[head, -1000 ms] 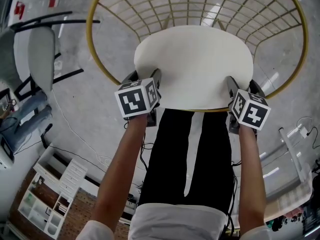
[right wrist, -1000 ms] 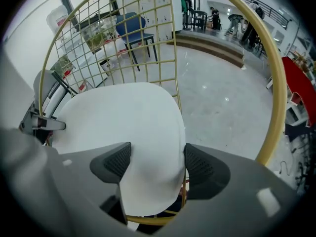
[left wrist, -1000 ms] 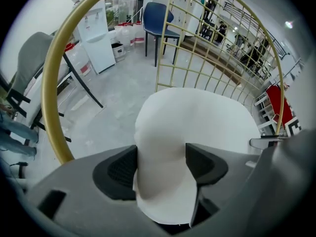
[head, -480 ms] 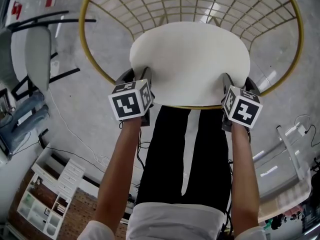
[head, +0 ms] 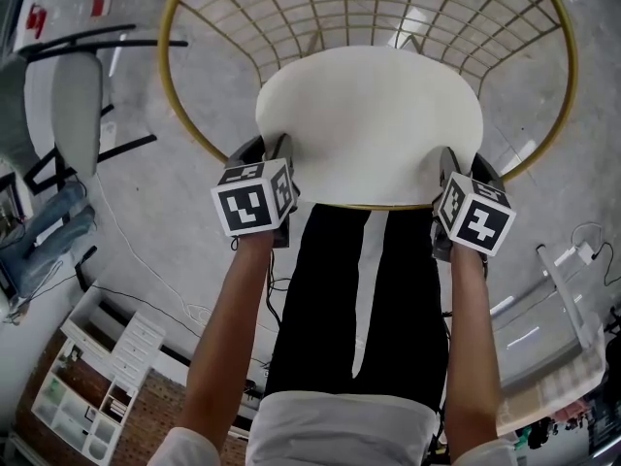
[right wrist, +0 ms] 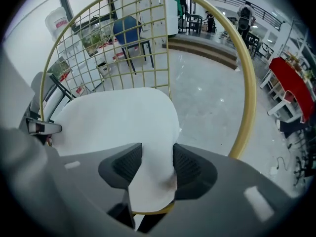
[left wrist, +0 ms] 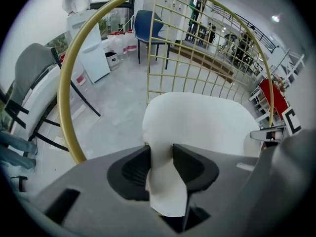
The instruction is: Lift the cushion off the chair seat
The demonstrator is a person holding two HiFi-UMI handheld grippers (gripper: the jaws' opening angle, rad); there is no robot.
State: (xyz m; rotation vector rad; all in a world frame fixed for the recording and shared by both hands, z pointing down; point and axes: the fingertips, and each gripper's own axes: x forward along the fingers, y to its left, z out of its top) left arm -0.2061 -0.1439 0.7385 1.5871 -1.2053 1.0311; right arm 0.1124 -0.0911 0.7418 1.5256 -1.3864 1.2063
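Cushion [head: 374, 124]: off-white, rounded, smooth. It lies flat on the seat of the chair [head: 175, 95], a gold wire-grid shell with a thick round gold hoop. The near edge of the cushion overhangs the seat's front rim.

Left gripper [head: 267, 153]: at the cushion's near-left edge, pointing steeply down. In the left gripper view [left wrist: 160, 164] the jaws are closing; a fold of the cushion's edge fills the gap and both dark ribbed pads [left wrist: 136, 169] bear on it.

Right gripper [head: 454, 168]: at the near-right edge, same attitude. In the right gripper view [right wrist: 157, 167] the jaws are closing too, with the cushion's edge pinched between the pads [right wrist: 190, 169] and the fabric dimpled at the right pad.

Floor [head: 155, 212]: pale grey, polished, with glints from ceiling lights. Thin cables [head: 146, 260] trail across it at left.

Room: a grey chair with black legs [head: 78, 105] stands well left of the gold one. A white shelf unit [head: 102, 382] shows at the lower left. The person's black trousers [head: 359, 299] are just below the seat. Beyond the grid back stand a blue chair [left wrist: 148, 26] and a white cabinet [left wrist: 91, 51]. A low step and railing lie farther off, and a red table [right wrist: 296, 90] stands at far right.
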